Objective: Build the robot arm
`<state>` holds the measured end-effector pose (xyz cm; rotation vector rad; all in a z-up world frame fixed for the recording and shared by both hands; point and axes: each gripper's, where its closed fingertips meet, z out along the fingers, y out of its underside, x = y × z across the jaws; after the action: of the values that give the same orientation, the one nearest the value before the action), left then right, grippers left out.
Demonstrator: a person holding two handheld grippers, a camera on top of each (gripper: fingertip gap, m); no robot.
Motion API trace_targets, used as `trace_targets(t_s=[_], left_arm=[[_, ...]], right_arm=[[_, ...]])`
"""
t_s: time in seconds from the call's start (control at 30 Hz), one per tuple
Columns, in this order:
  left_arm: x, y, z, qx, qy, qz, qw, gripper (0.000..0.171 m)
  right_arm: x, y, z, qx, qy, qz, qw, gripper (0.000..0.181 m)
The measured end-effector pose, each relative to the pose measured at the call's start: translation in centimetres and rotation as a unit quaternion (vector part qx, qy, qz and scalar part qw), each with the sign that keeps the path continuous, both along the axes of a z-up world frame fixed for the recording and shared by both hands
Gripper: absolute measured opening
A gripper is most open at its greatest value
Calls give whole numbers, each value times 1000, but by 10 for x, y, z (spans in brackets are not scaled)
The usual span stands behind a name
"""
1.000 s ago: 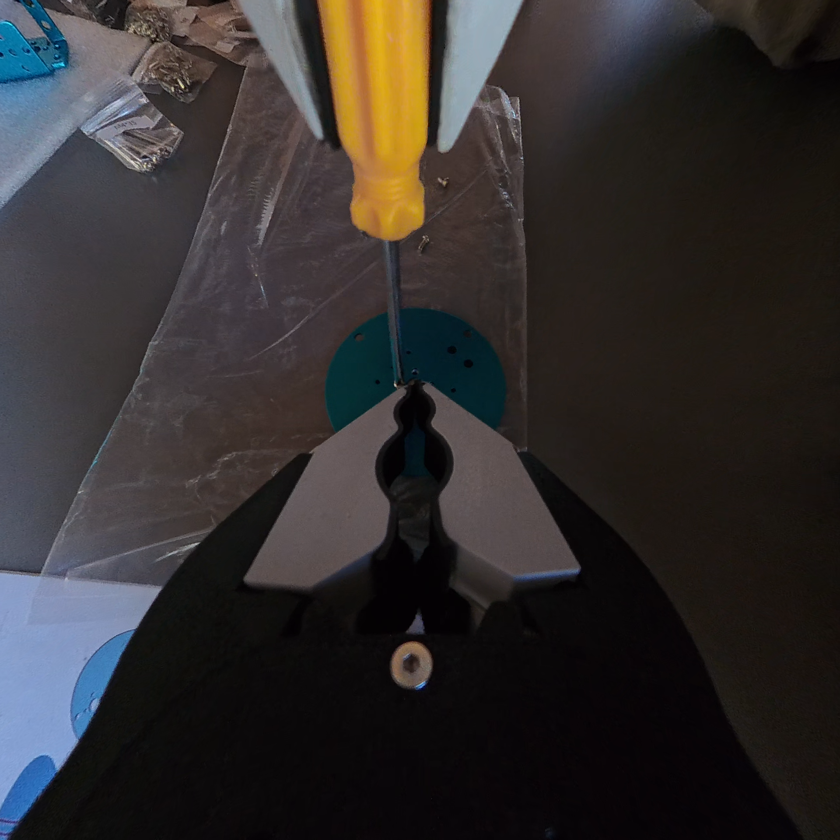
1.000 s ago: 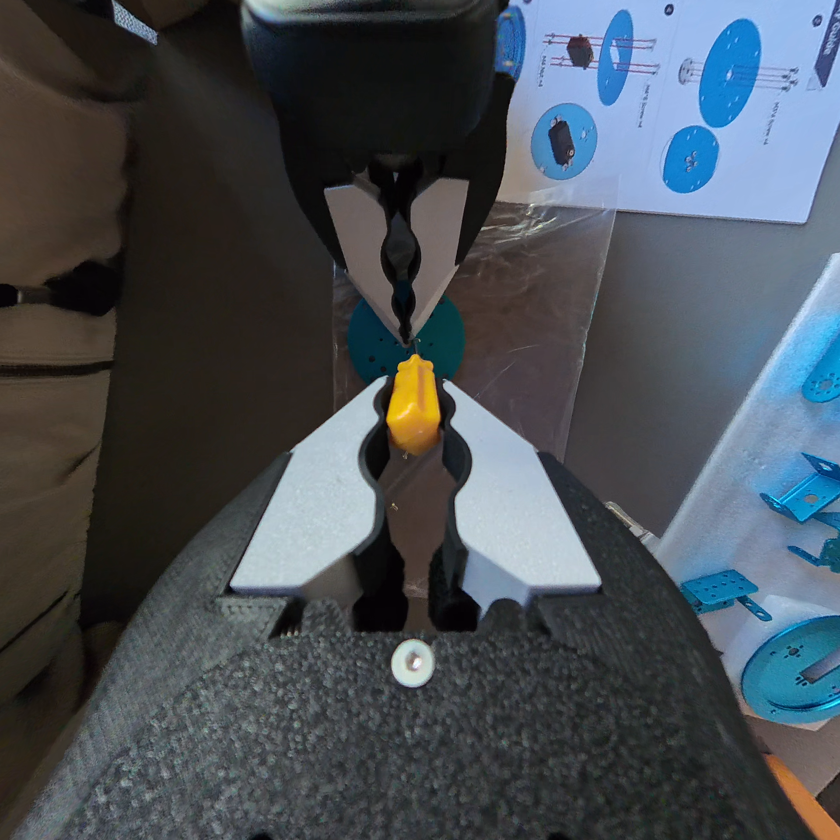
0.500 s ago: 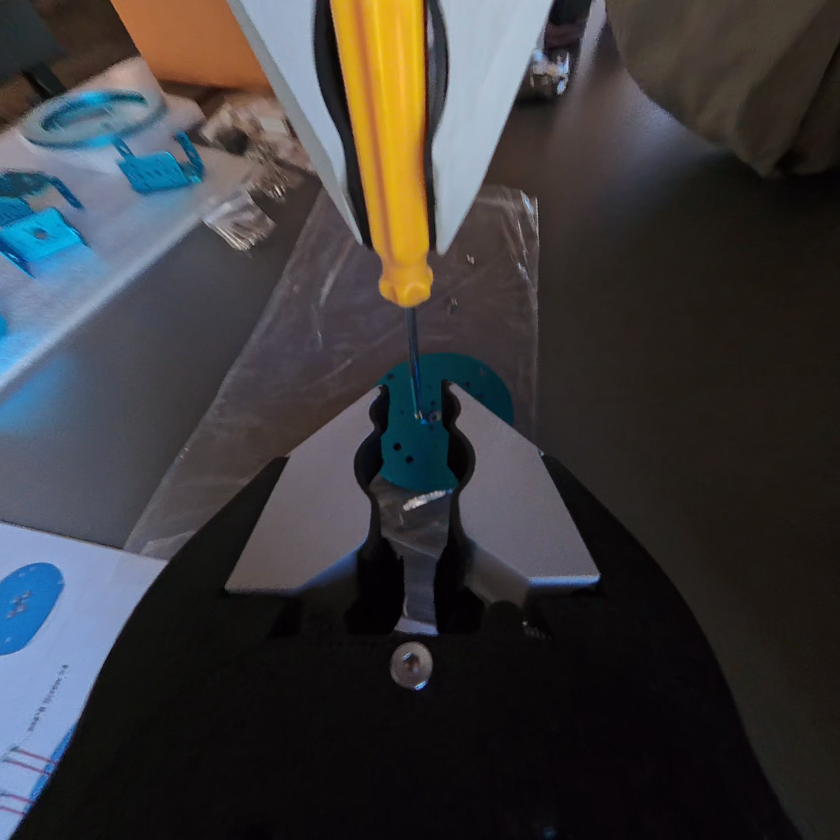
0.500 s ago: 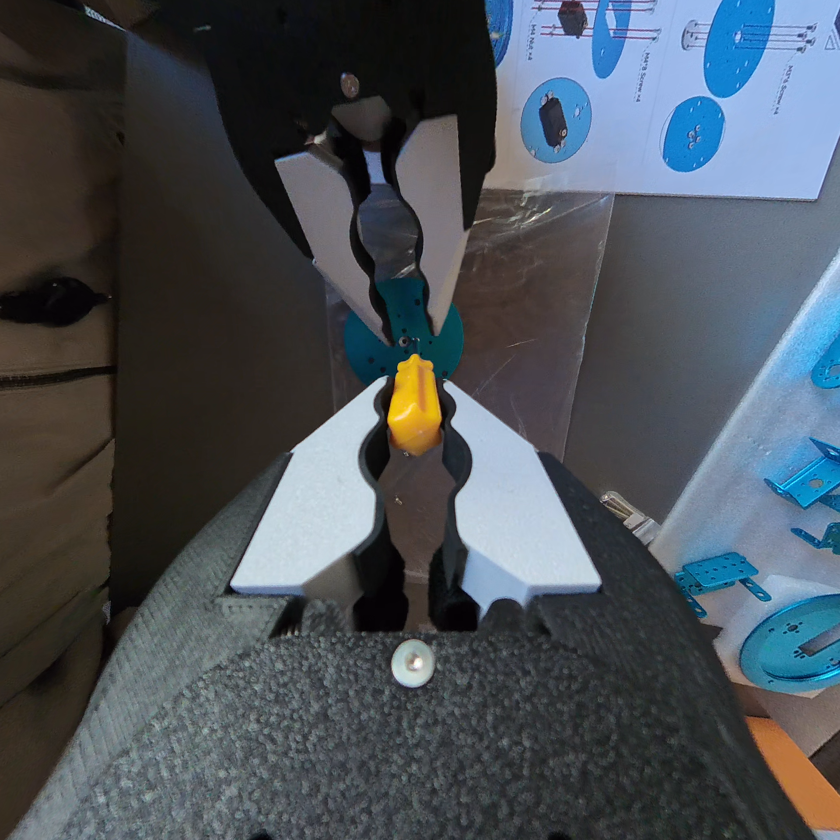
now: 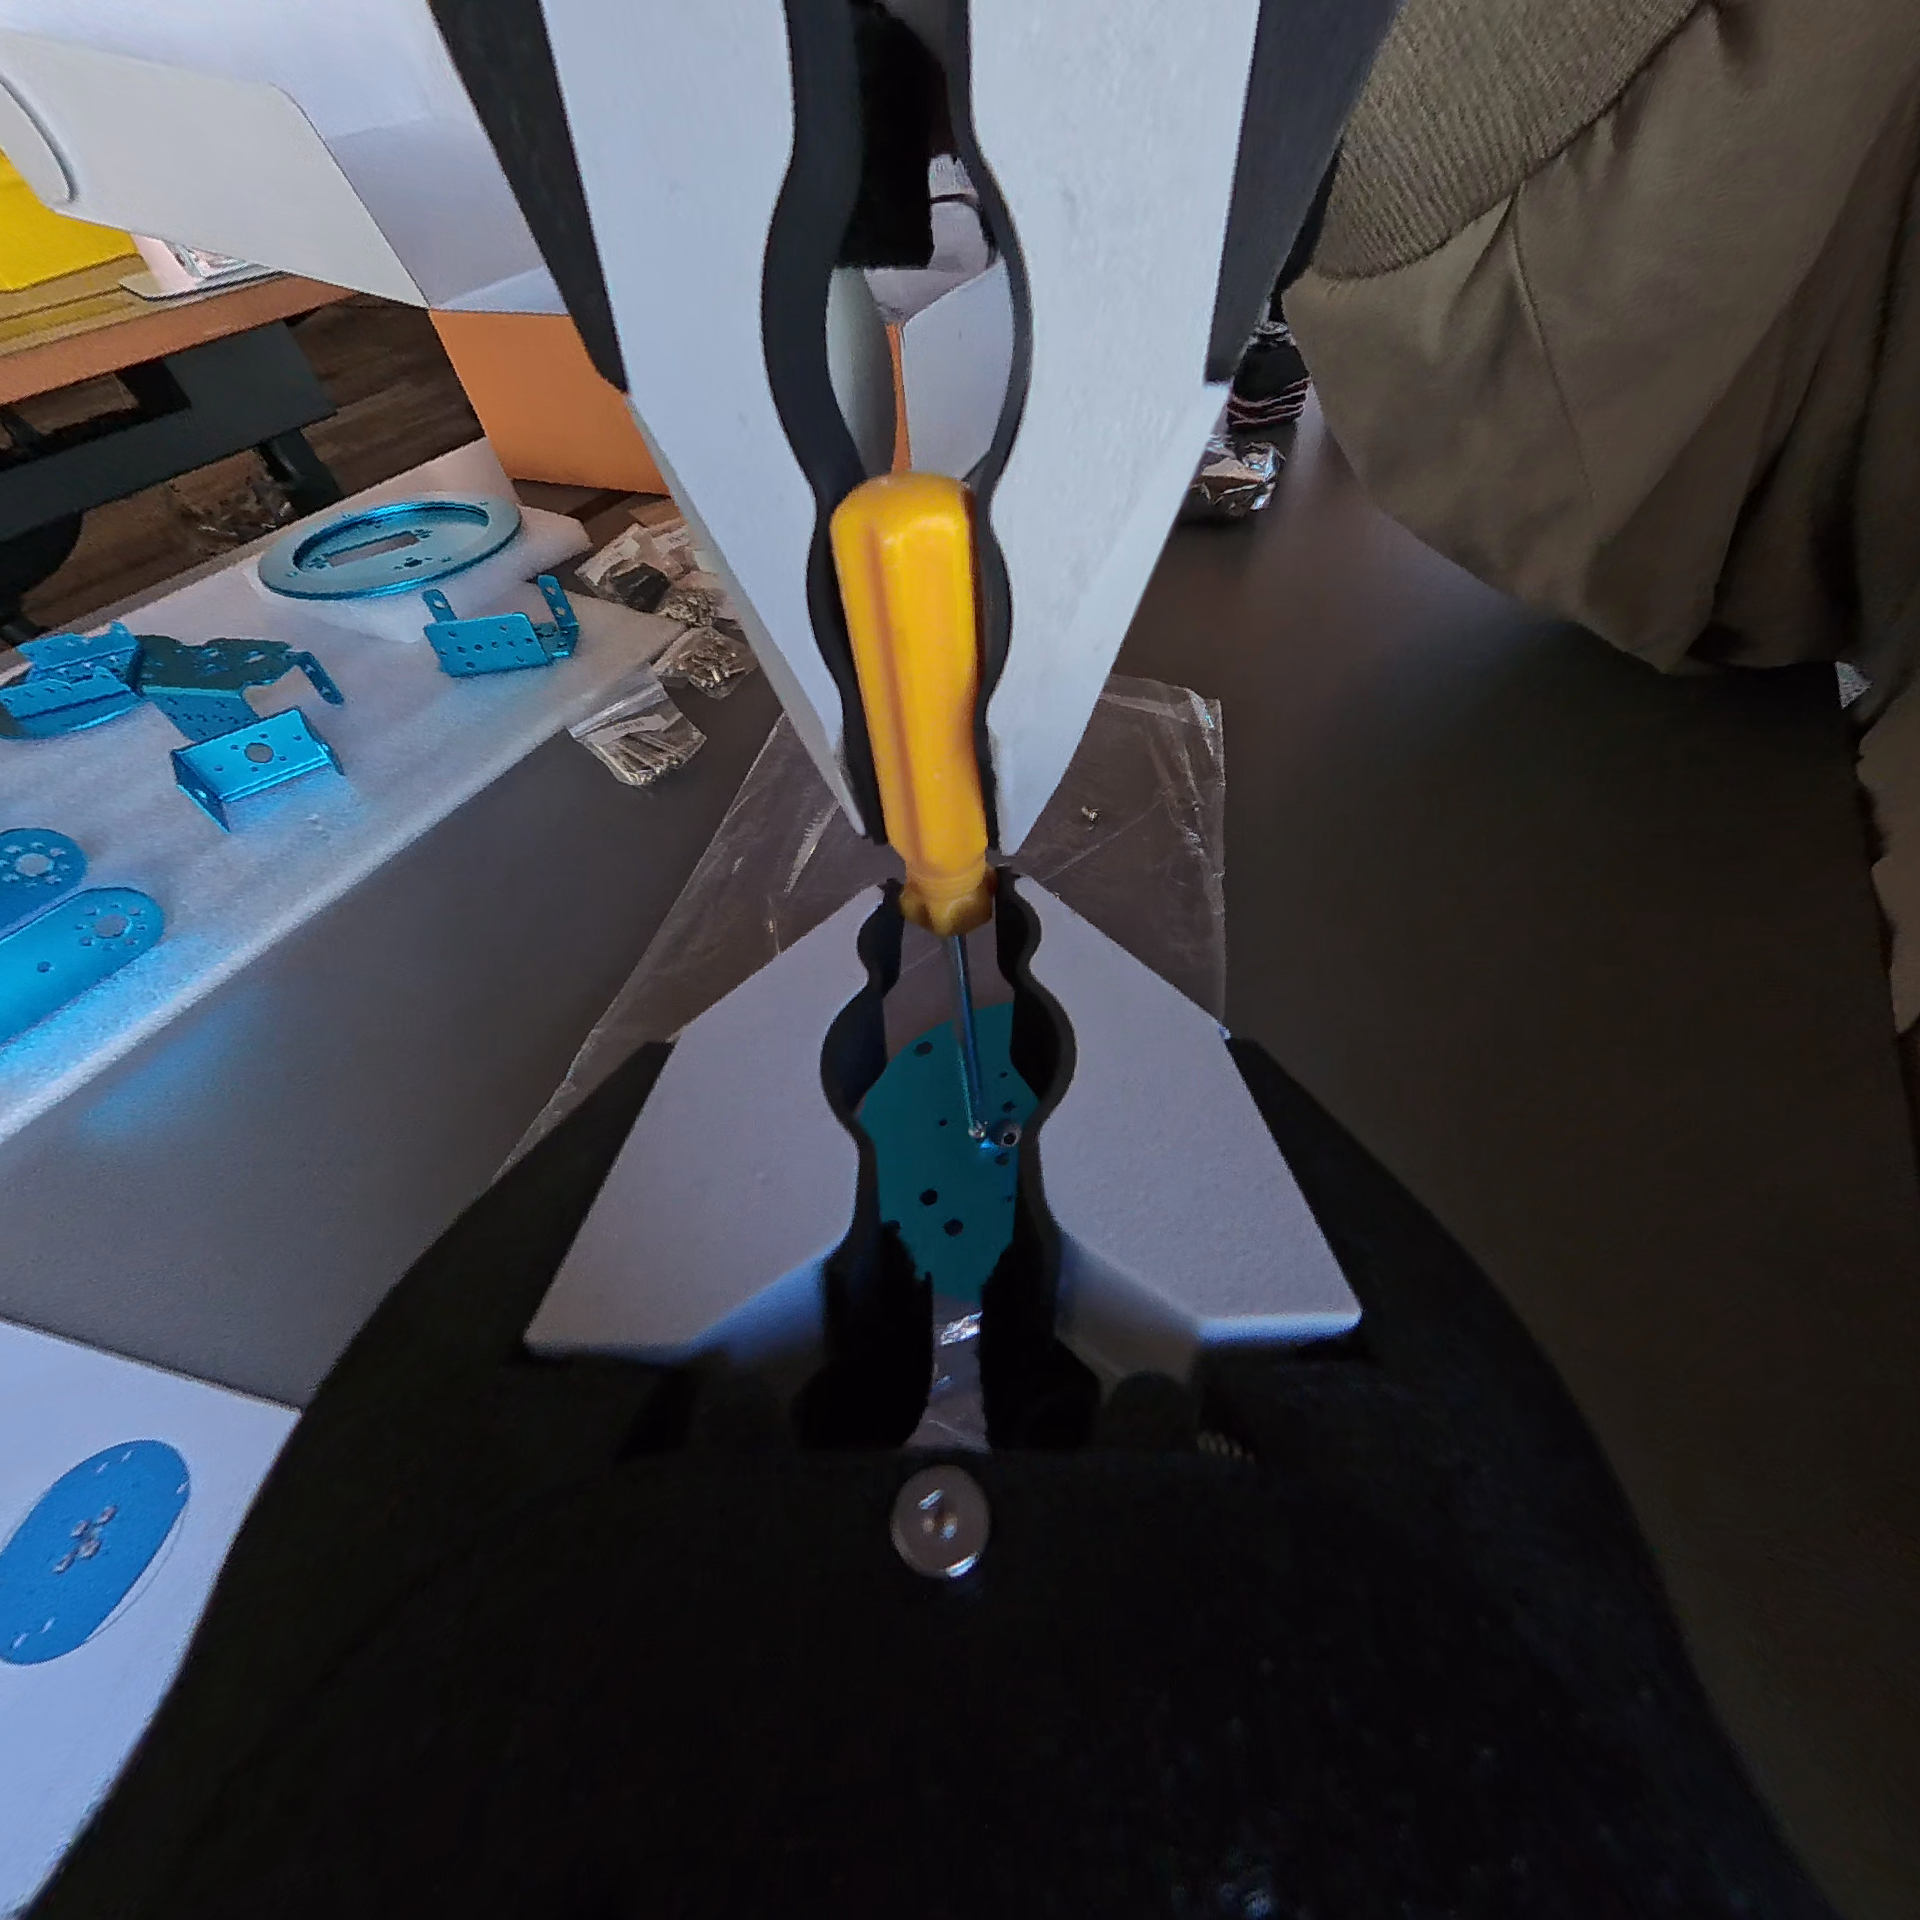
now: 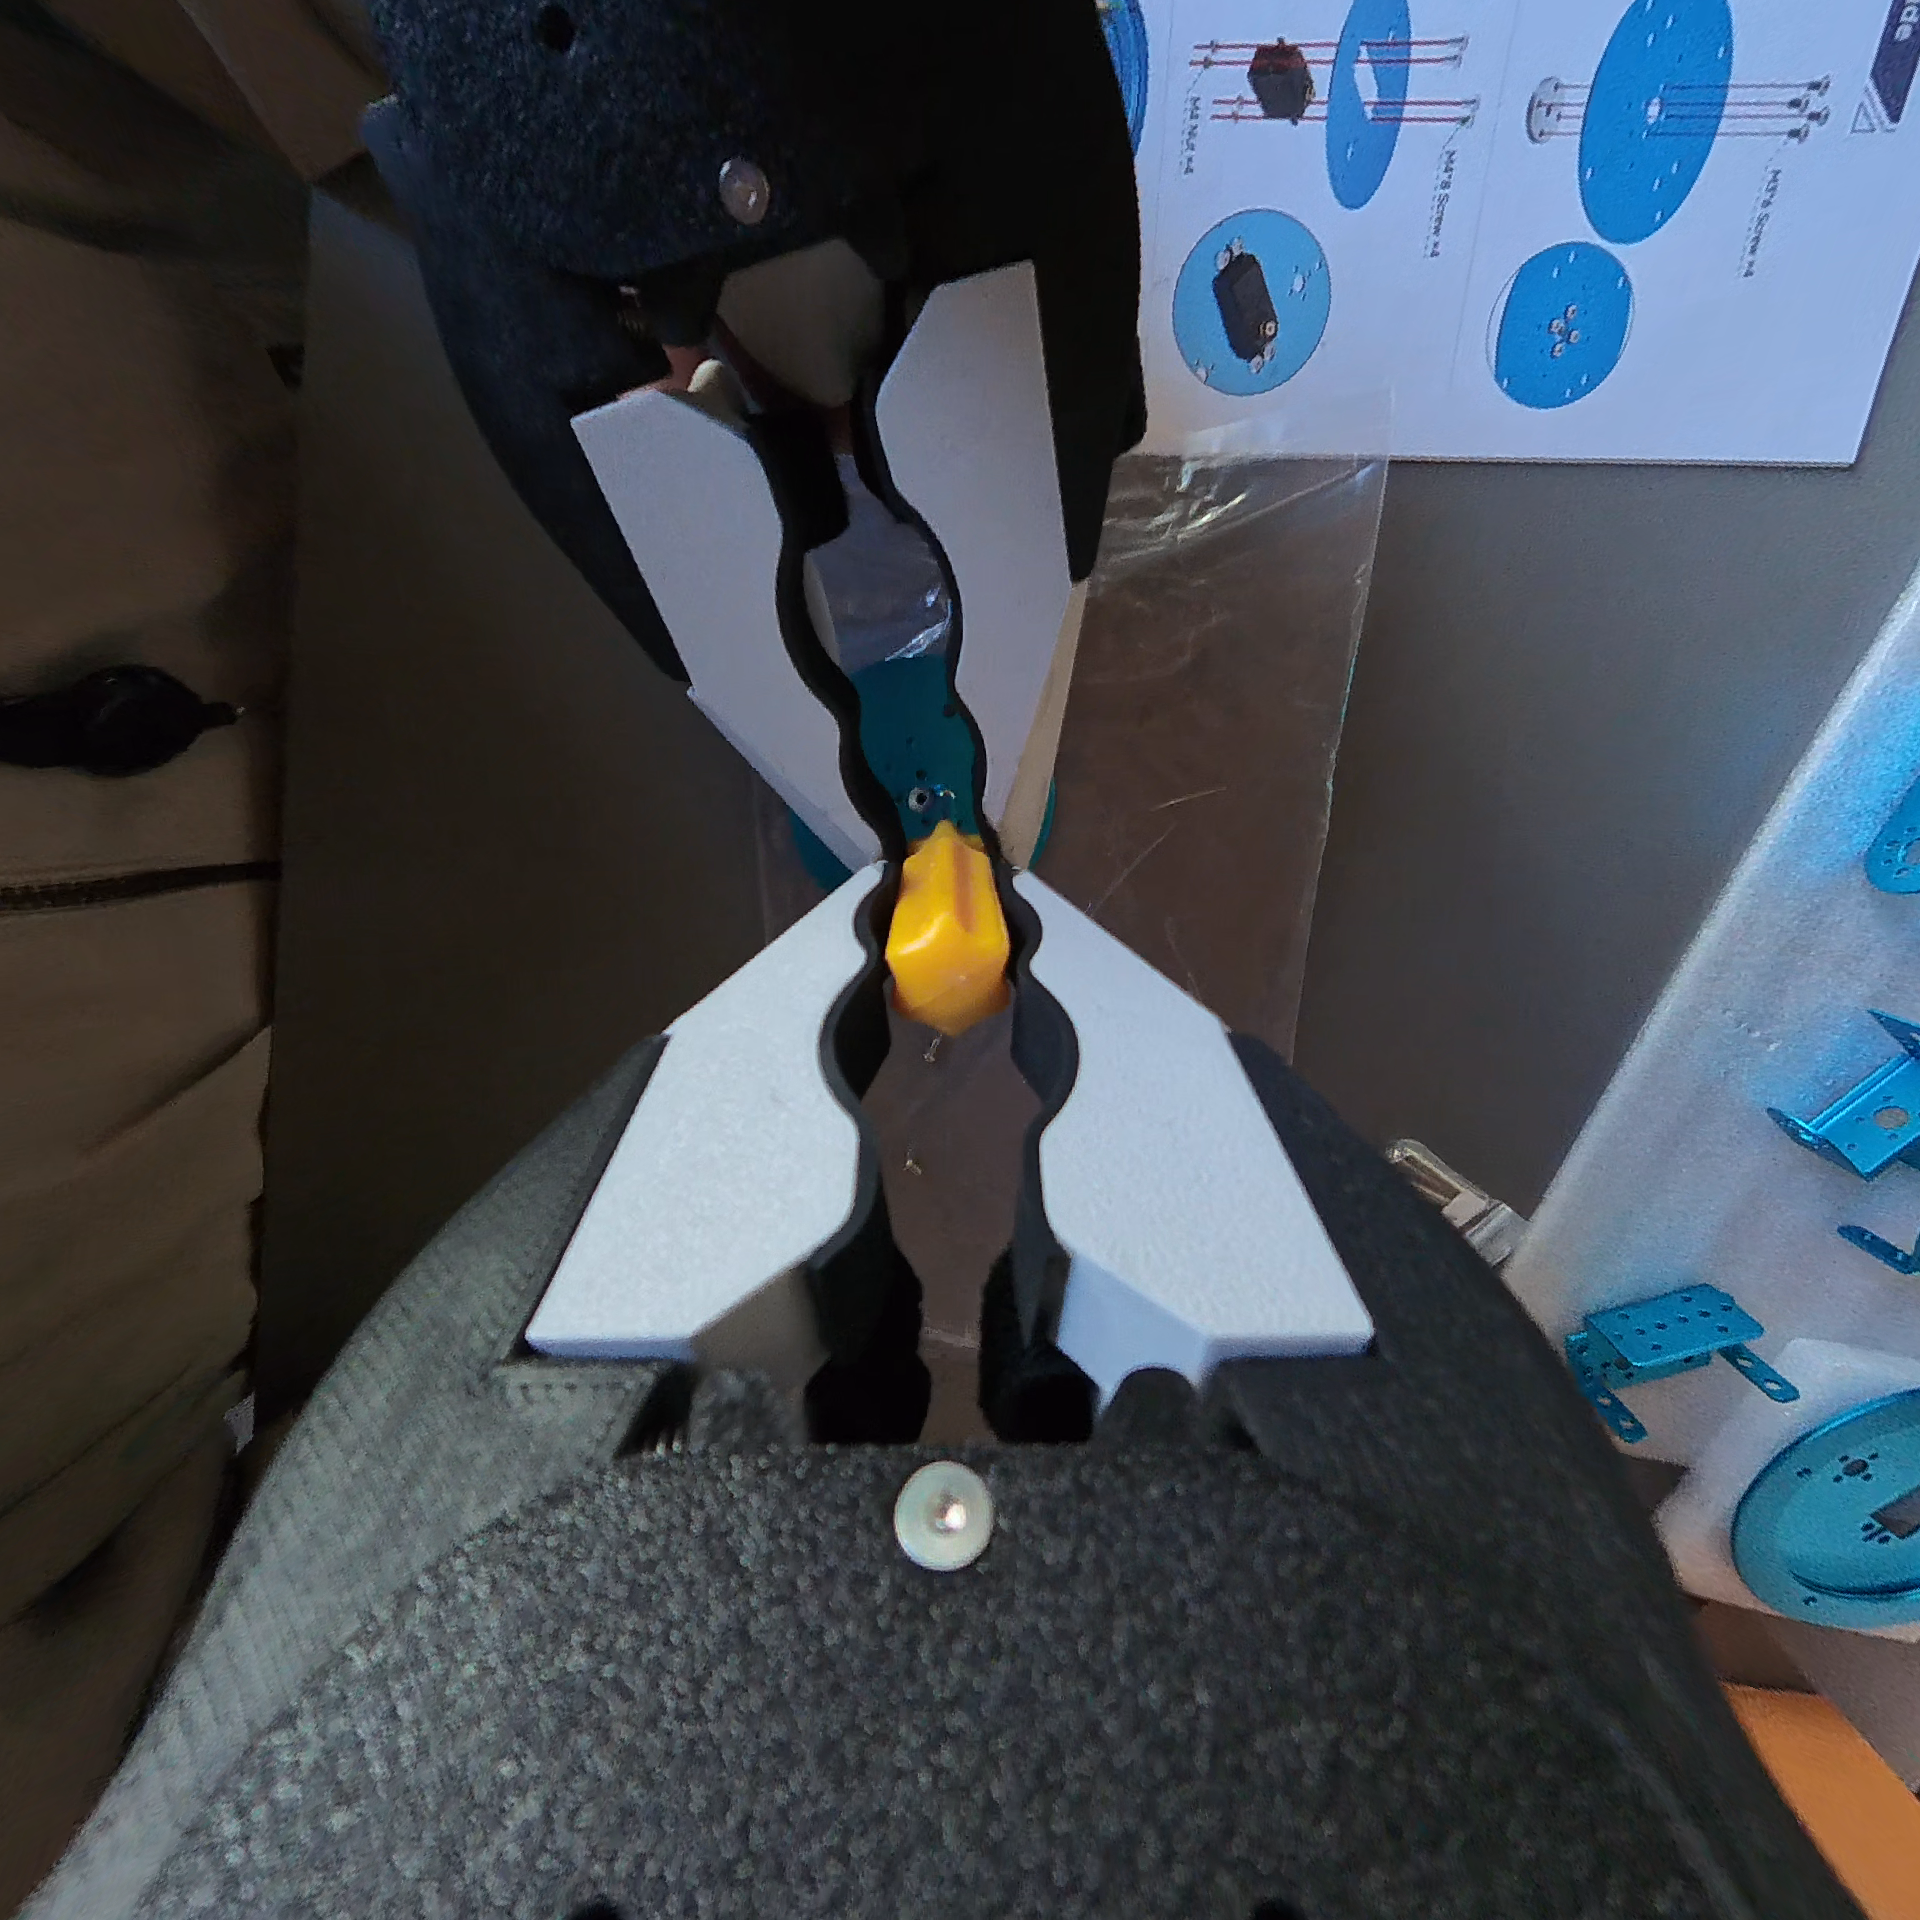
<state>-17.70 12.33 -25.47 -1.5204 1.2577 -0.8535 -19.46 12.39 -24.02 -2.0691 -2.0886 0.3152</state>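
Yellow-handled screwdriver [image 5: 920, 707] at frame centre, clenched in right gripper [image 6: 945, 883], tip beside small screw [image 5: 1006, 1132] on teal disc [image 5: 940, 1174]. Left gripper [image 5: 945, 904] spread apart, empty, framing disc over clear plastic sheet [image 5: 1143, 831]. Blue brackets [image 5: 260, 769] upper left.

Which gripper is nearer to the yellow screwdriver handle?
Right. The right gripper is shut on the handle. The left gripper is open, its tips beside the shaft, above the teal disc.
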Motion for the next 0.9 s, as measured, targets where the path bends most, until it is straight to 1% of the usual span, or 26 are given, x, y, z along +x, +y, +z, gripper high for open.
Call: trace_targets(t_s=[0.13, 0.17, 0.2, 0.23, 0.27, 0.33, 0.37, 0.43, 0.53, 0.63, 0.73, 0.77, 0.87, 0.9], left_arm=[[-2, 1, 0, -5, -4, -1, 1000, 17], [-2, 2, 0, -4, -4, 0, 1000, 17], [-3, 2, 0, -4, -4, 0, 1000, 17], [-3, 2, 0, -6, -5, -1, 1000, 17], [-3, 2, 0, -8, -5, -2, 1000, 17], [-4, 2, 0, -9, -5, -4, 1000, 17], [-4, 2, 0, -9, -6, -6, 1000, 17], [-5, 2, 0, -10, -6, -4, 1000, 17], [-5, 2, 0, -13, -7, -8, 1000, 17], [-4, 1, 0, -12, -6, -12, 1000, 17], [-5, 1, -1, -16, -7, -16, 1000, 17], [-5, 0, 0, -17, -7, -19, 1000, 17], [-4, -1, 0, -19, -6, -23, 1000, 17], [-4, -1, 0, -18, -4, -23, 1000, 17]], right_arm=[[-3, 2, 1, 7, 15, 9, 1000, 18], [-4, 3, 2, 12, 21, 11, 1000, 21], [-4, 4, 4, 16, 28, 12, 999, 30], [-4, 5, 9, 17, 37, 14, 999, 35], [-4, 5, 14, 15, 49, 20, 998, 35], [-5, 4, 25, 21, 73, 59, 995, 38], [-5, 7, 29, 38, 81, 84, 992, 38], [0, 13, 31, 60, 76, 114, 989, 34], [2, 11, 31, 51, 68, 145, 986, 27], [-3, 11, 31, 69, 74, 173, 980, 23], [-5, 9, 30, 64, 76, 170, 980, 19], [-4, 7, 30, 52, 77, 162, 982, 14], [-2, 3, 28, 17, 78, 128, 989, 13], [-1, 4, 29, 20, 83, 123, 989, 14]])
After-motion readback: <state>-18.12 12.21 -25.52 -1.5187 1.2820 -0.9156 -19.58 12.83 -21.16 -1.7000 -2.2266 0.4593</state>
